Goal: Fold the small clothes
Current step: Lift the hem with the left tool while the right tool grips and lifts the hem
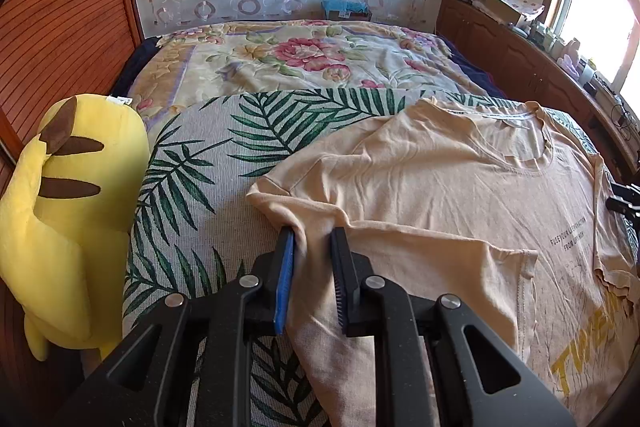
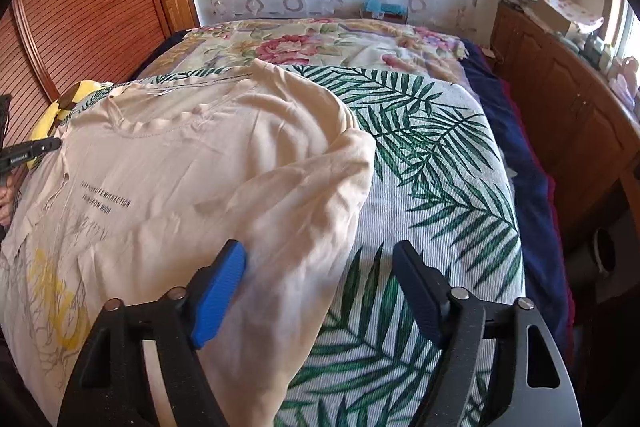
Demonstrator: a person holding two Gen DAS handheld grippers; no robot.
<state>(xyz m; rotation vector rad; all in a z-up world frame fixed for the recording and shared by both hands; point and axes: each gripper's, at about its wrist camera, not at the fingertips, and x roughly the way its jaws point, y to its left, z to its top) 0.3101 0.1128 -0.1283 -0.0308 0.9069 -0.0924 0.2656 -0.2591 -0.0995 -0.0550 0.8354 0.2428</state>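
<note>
Left wrist view: the left tool [image 1: 312, 233] is clenched on a bunched fold of the shirt [image 1: 440, 179], just below its near sleeve, with cloth pinched between the two pads and hanging down toward the camera. The peach shirt lies face up on the bed, on a palm-leaf cover [image 1: 208, 155], collar toward the far end, small dark print across the chest and large yellow lettering lower down. A yellow plush [image 1: 68, 211] stands at the left edge of the bed, apart from the shirt. Beyond the cover lies a flowered blanket [image 1: 304, 55], and a wooden cabinet [image 1: 500, 39] runs along the right wall under the window.

Right wrist view: the right tool [image 2: 320, 255] is released, its pads standing wide. The blue pad [image 2: 220, 291] sits over the shirt's [image 2: 208, 167] rumpled right side, while the dark pad [image 2: 420, 291] sits over bare palm-leaf cover [image 2: 440, 155]; whether either touches the cloth cannot be told. The shirt's edge lies between them. At the far left edge part of the left tool and a hand [image 2: 5, 203] show.
</note>
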